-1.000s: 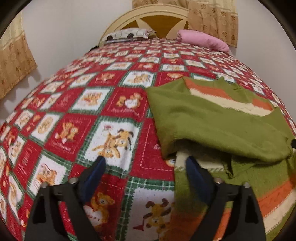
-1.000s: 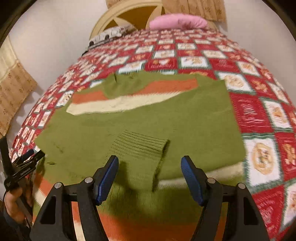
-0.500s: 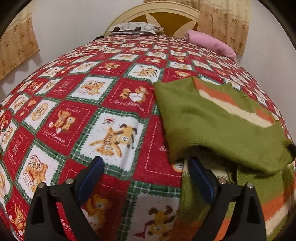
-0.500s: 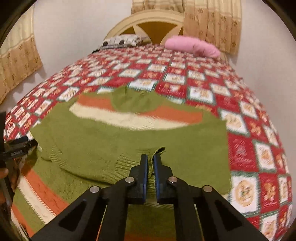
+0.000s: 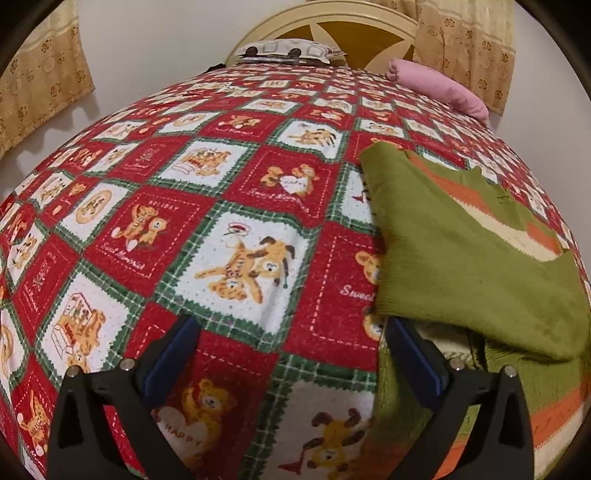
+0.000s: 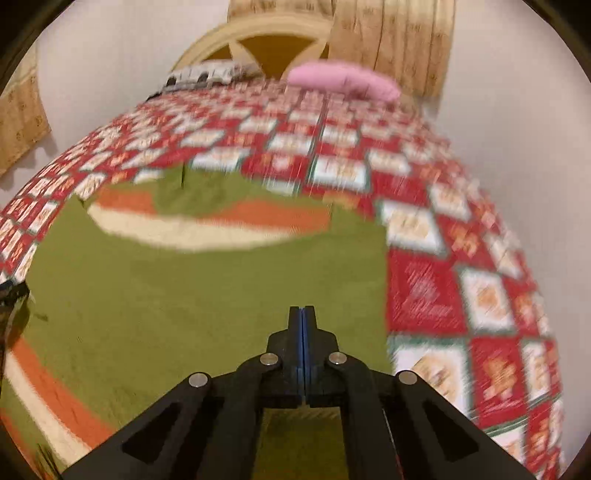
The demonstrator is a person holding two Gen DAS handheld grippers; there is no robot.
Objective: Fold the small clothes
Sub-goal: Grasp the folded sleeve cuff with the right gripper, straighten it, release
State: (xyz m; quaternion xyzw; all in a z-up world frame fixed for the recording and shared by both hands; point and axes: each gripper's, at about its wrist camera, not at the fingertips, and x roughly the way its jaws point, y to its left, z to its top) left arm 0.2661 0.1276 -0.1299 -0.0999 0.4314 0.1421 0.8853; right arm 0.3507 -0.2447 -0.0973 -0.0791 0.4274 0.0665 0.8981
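A small green sweater [image 5: 461,258] with orange and cream stripes lies on the bed, its sleeves folded across the body. In the left wrist view it fills the right side; my left gripper [image 5: 291,354] is open and empty, low over the quilt, its right finger at the sweater's left edge. In the blurred right wrist view the sweater [image 6: 166,280] spreads across the middle. My right gripper [image 6: 302,314] is shut above the sweater's lower middle; whether cloth is pinched between the pads is not visible.
The bed carries a red, green and white teddy-bear quilt [image 5: 236,258]. A pink pillow [image 5: 439,90] and a patterned pillow [image 5: 284,50] lie by the headboard [image 5: 332,22]. Curtains [image 5: 40,70] hang at both sides. The wall is close on the right.
My right gripper closed on the ribbed sleeve cuff and has lifted away with fast motion; the cuff is out of sight now. My left gripper shifted slightly left, staying open.
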